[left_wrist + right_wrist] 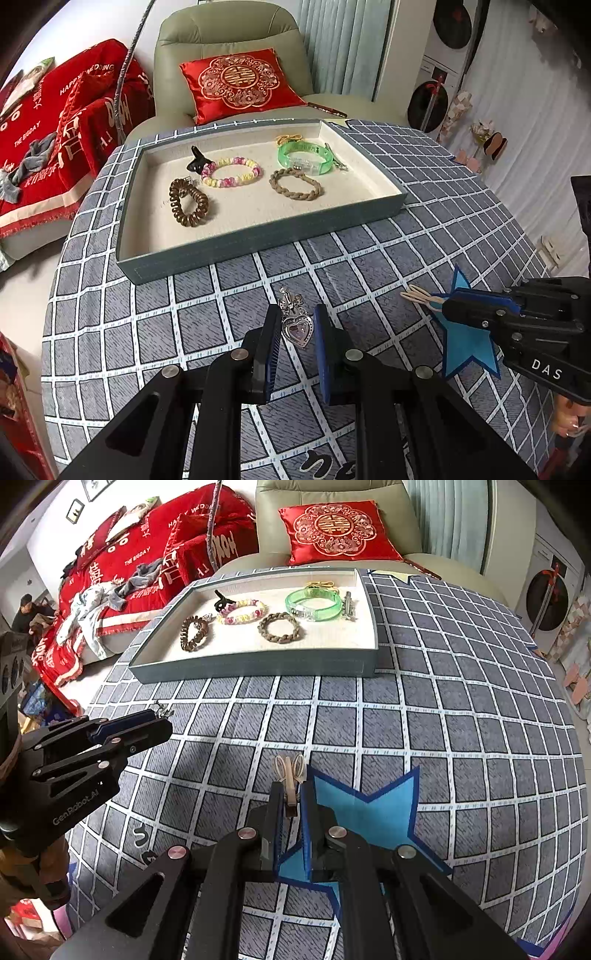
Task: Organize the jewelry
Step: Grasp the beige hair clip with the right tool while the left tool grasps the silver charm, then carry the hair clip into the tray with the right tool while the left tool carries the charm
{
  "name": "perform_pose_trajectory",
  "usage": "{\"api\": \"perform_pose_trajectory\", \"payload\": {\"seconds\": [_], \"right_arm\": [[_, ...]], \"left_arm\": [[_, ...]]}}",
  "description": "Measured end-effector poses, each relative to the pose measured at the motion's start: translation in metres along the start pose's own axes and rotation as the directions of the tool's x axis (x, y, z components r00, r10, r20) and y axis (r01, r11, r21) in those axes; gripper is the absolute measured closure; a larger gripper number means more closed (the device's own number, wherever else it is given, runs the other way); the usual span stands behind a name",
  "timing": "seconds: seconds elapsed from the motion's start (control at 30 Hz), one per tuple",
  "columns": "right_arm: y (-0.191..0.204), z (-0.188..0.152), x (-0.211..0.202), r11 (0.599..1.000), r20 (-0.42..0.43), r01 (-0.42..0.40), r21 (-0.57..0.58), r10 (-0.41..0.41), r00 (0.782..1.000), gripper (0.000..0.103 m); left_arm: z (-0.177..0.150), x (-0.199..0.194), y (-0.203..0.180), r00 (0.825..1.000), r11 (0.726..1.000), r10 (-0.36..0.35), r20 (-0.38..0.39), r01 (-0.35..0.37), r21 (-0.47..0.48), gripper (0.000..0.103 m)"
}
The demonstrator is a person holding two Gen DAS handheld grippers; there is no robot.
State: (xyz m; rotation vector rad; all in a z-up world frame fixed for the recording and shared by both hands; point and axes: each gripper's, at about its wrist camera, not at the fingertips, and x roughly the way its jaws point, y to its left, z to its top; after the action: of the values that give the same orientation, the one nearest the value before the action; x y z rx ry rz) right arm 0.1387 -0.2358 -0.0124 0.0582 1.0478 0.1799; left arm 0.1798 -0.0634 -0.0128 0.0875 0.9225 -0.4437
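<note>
Two hand-held grippers work over a round table [369, 258] covered with a blue-grey checked cloth. The left hand-held gripper [297, 325] points down at the cloth with its jaws drawn close on either side of a silver heart-shaped pendant clip [297, 325]; the pads sit just beside the piece, and whether they press on it cannot be told from the left wrist view. The right hand-held gripper [291, 794] has its jaws together, clamped on a beige hair clip [290, 775] whose looped end projects beyond the fingertips, above a blue paper star [373, 808] lying flat on the cloth. Beyond both, a shallow grey-blue tray [258, 236] with a cream lining rests on the table. It contains a brown spiral hair tie [188, 203], a pink-and-yellow beaded bracelet [231, 171], a black claw clip [197, 160] touching that bracelet, a brown braided bracelet [295, 184], a translucent green bangle [304, 157], a gold item [288, 138] at the far wall, and a metal clip [336, 158] just beside the bangle. Behind the table stands a green armchair [229, 29] bearing a red embroidered cushion [240, 83].
</note>
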Motion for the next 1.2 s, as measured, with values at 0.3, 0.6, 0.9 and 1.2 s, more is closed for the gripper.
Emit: {"api": "perform_pose_trajectory", "payload": {"seconds": [0.3,0.6,0.9,1.2], "right_arm": [[-0.001,0.011,0.000,1.000,0.014,-0.015,0.014,0.015,1.000,0.094],[-0.005,0.025,-0.003,0.999,0.035,-0.032,0.042,0.030,0.999,0.094],[-0.006,0.049,-0.006,0.997,0.063,-0.051,0.056,0.048,0.997,0.094],[-0.007,0.080,-0.001,0.996,0.085,-0.063,0.068,0.057,0.995,0.094]], "left_arm": [[0.009,-0.005,0.001,1.000,1.000,-0.009,0.024,0.009,0.015,0.070],[0.019,-0.013,0.007,0.999,1.000,-0.016,0.052,0.015,0.015,0.070],[0.037,-0.013,0.019,0.997,1.000,-0.003,0.075,0.004,-0.004,0.070],[0.056,-0.004,0.032,0.996,0.999,0.023,0.087,-0.020,-0.028,0.070]]}}
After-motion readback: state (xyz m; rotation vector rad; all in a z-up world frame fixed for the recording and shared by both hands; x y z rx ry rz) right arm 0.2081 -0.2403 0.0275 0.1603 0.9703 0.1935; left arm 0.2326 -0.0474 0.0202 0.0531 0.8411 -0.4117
